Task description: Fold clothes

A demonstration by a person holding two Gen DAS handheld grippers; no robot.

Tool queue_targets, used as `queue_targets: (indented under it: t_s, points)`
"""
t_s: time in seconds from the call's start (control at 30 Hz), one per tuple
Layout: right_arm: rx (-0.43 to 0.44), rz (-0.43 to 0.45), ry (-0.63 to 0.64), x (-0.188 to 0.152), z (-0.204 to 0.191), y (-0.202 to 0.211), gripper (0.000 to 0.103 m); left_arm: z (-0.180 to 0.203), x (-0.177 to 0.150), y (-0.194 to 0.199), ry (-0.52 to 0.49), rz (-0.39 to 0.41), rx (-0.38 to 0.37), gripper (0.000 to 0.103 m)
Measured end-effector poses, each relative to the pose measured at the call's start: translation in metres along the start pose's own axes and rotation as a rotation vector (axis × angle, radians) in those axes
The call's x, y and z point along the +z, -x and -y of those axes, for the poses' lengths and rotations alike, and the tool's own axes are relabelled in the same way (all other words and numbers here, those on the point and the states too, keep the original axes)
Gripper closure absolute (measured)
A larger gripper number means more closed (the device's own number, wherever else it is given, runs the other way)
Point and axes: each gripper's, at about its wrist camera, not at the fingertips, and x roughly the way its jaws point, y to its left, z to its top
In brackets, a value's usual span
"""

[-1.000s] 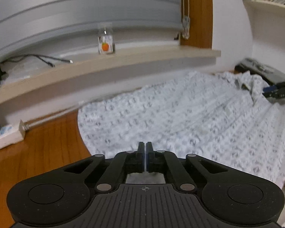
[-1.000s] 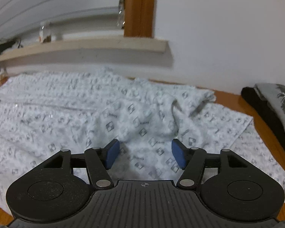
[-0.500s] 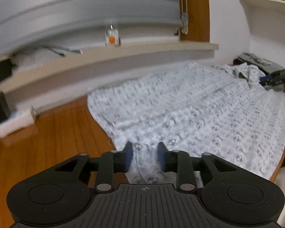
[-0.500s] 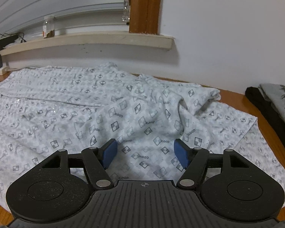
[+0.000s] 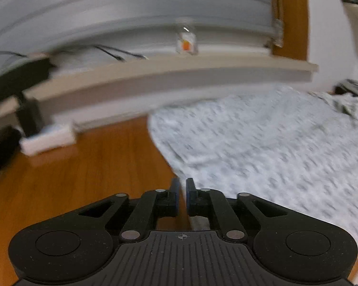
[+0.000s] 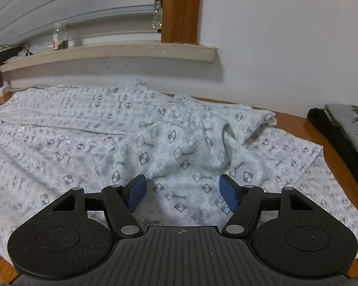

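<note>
Patterned shirt (image 6: 155, 143) spread across the wooden tabletop (image 5: 88, 166), long axis running nine to three, bunched sleeve (image 6: 248, 128) at two o'clock. Thin, limp, light cloth; best pinched at a hem or corner. Left gripper (image 5: 181, 197) at the shirt's edge, fingers nearly together, grip unclear. Right gripper (image 6: 182, 191) hovering above, fingers spread wide.

Free room: we find bare wooden tabletop (image 5: 88, 178) left of the patterned shirt (image 6: 155, 143), open up to the white power strip (image 5: 47, 138) near the back edge. Obstacles: window ledge (image 6: 131, 50) overhanging the back edge; folded dark clothes (image 6: 341, 133) along the right edge.
</note>
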Motion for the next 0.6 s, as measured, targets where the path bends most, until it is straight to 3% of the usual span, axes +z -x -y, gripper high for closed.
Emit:
queue_targets:
  t_s: [0.07, 0.1, 0.33, 0.43, 0.5, 0.6]
  points:
    - [-0.004, 0.002, 0.003, 0.000, -0.001, 0.000, 0.034, 0.011, 0.012, 0.002, -0.001, 0.034, -0.035, 0.038]
    - [-0.005, 0.005, 0.004, -0.001, -0.001, 0.001, 0.032, 0.017, 0.019, 0.003, -0.004, 0.050, -0.056, 0.033]
    - [0.010, 0.041, -0.069, -0.002, 0.011, 0.008, 0.028, 0.088, 0.053, -0.029, -0.045, 0.066, -0.258, 0.017]
    - [0.012, 0.068, -0.117, -0.002, 0.020, 0.013, 0.028, 0.117, 0.058, -0.050, -0.052, 0.048, -0.338, 0.000]
    - [0.004, 0.081, -0.138, -0.001, 0.027, 0.017, 0.029, 0.137, 0.062, -0.063, -0.056, 0.036, -0.392, 0.000]
    - [0.018, 0.074, -0.170, 0.004, 0.039, 0.021, 0.053, 0.149, 0.055, -0.083, -0.060, 0.003, -0.419, 0.000]
